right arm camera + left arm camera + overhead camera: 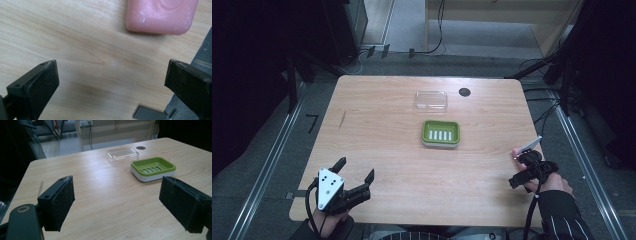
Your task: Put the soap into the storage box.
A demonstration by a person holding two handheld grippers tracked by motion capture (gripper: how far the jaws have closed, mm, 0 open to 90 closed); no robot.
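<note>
A pink bar of soap (160, 15) lies on the wooden table near its right edge, a small pink patch (515, 152) in the high view. My right gripper (112, 85) points down at the bare wood just short of the soap, open, nothing between its jaws; from above it sits at the table's right edge (522, 167). A green soap dish (440, 133) with a slotted insert stands mid-table, and a clear plastic lid (431, 100) lies behind it. My left gripper (355, 170) hovers open over the front left, facing the dish (153, 168) and lid (122, 155).
A black round cap (464, 92) is set into the table (377, 115) at the back. The table's right edge (203, 53) runs beside my right jaw, with a metal bracket (150, 113) below. Cables and dark stands ring the table.
</note>
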